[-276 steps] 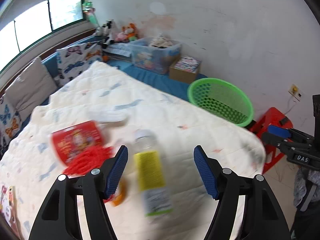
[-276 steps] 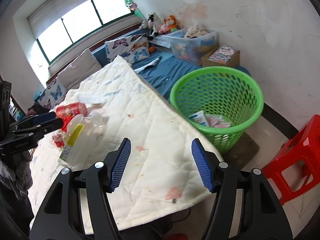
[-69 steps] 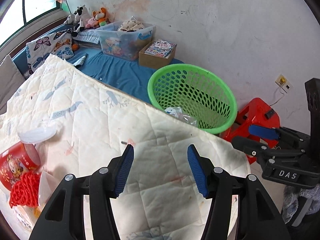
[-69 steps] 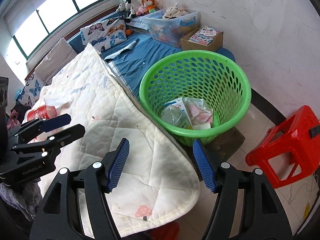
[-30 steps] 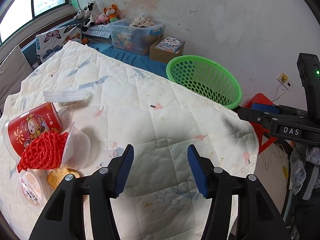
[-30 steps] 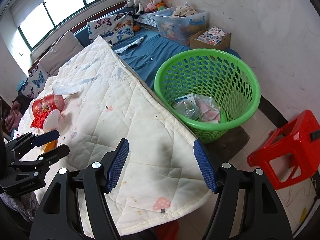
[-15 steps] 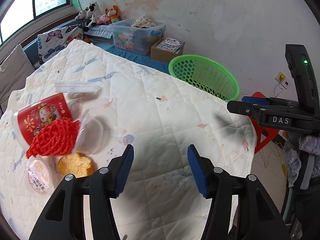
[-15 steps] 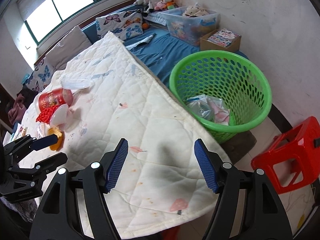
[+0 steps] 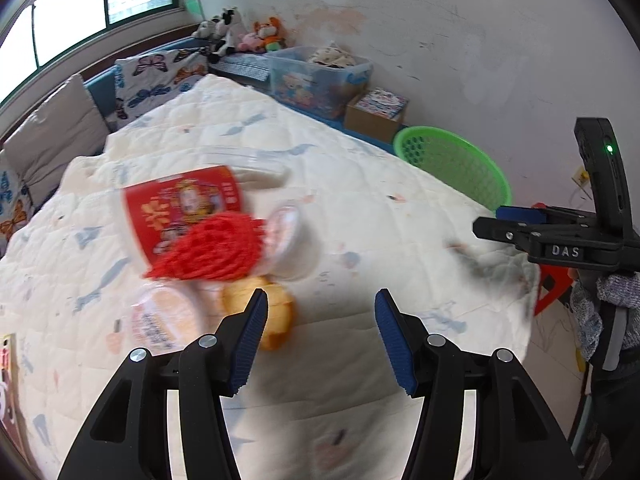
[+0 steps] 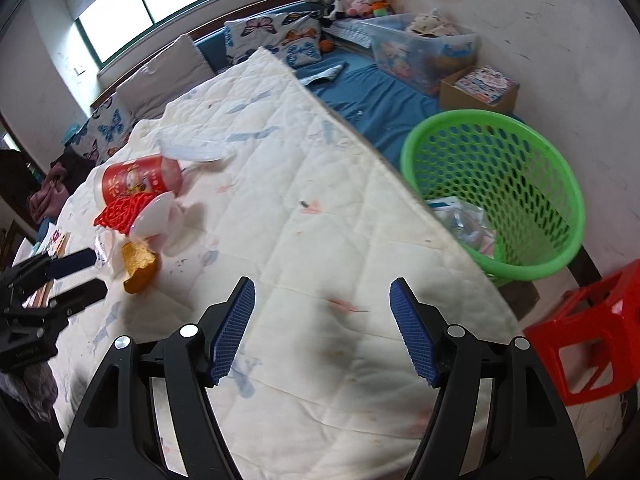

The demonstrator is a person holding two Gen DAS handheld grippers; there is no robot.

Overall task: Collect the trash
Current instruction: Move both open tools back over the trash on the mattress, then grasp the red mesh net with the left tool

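Observation:
Trash lies on the white quilt [image 9: 360,240]: a red noodle cup [image 9: 180,208] on its side, a red mesh net [image 9: 212,252], a clear cup [image 9: 284,228], an orange crumpled wrapper [image 9: 276,316], a small lidded tub [image 9: 164,320] and a clear lid [image 9: 240,156]. My left gripper [image 9: 320,332] is open and empty, just right of the wrapper. My right gripper [image 10: 324,328] is open and empty over the quilt's near edge. The green basket [image 10: 520,152] holds a bottle and wrappers [image 10: 464,220]. The noodle cup [image 10: 140,178] and the wrapper [image 10: 138,266] also show in the right wrist view.
A red stool [image 10: 588,332] stands on the floor right of the basket. A clear storage box [image 10: 420,52], a cardboard box [image 10: 480,84], pillows and soft toys sit along the far wall. A booklet [image 9: 6,380] lies at the quilt's left edge.
My left gripper has swung left and lower toward the trash pile, which now looks larger and nearer. My right gripper has drifted a little back over the quilt. Both stay open.

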